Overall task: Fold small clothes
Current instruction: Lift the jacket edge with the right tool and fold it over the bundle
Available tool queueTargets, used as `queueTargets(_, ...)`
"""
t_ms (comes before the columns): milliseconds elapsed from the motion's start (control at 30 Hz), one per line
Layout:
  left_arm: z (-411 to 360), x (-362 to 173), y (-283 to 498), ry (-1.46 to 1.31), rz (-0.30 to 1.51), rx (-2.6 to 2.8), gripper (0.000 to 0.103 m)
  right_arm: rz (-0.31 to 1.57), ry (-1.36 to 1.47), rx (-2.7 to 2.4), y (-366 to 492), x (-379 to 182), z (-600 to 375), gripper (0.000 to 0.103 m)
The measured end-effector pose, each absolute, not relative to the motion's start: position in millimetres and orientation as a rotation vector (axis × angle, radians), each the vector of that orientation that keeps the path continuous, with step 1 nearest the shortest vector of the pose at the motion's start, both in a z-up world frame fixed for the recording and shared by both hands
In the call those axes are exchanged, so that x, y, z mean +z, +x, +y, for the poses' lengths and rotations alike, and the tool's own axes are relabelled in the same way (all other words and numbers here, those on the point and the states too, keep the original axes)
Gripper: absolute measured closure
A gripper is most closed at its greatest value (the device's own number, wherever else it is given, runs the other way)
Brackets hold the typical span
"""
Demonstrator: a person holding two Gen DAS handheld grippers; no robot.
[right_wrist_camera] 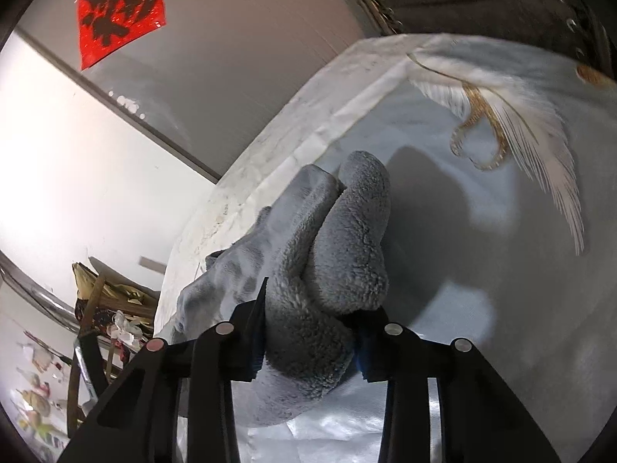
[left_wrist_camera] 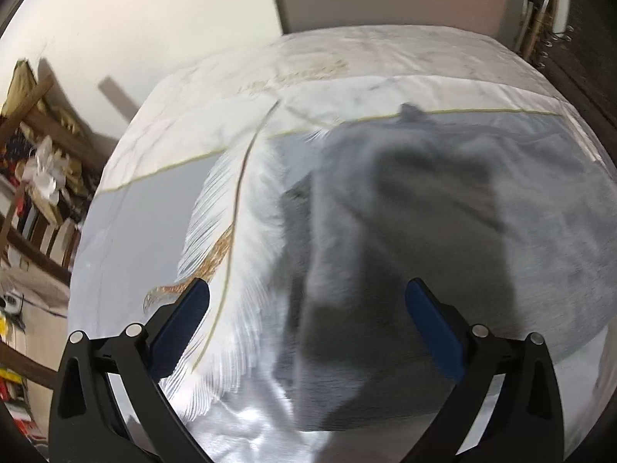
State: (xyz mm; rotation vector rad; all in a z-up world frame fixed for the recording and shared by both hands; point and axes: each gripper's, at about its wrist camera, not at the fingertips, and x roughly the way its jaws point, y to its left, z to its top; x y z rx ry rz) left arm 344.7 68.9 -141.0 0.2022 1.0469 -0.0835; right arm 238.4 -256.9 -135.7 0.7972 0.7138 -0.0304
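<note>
Right gripper (right_wrist_camera: 308, 332) clamping fleece garment (right_wrist_camera: 327, 270), hanging lengthwise ahead; left gripper (left_wrist_camera: 308, 328) gaping wide, hovering directly above it.

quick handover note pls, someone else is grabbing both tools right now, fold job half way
Left tool: open, holding nothing, hovering over the grey fleecy garment that lies on the pale satin bedspread with a white feather print.
Right tool: shut on a bunched part of the grey fleecy garment, lifted off the bedspread.
Done: one part picked up by the right tool.
Left: no neat fold visible yet; the left view is blurred. Probably lay the lifted part over, flatten it, then finish folding.
</note>
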Motion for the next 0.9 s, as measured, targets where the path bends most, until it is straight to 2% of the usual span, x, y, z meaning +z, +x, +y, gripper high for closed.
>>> queueTargets(167, 77, -158, 345, 0.152, 1.082, -0.094, 0.004, 0.706, 0.759, -0.041, 241, -123, -248, 0.069)
queueTargets(900, 113, -147, 359, 0.006, 1.084, -0.113, 0.004, 0.657, 0.576, 0.009, 269, -62, -181, 0.071)
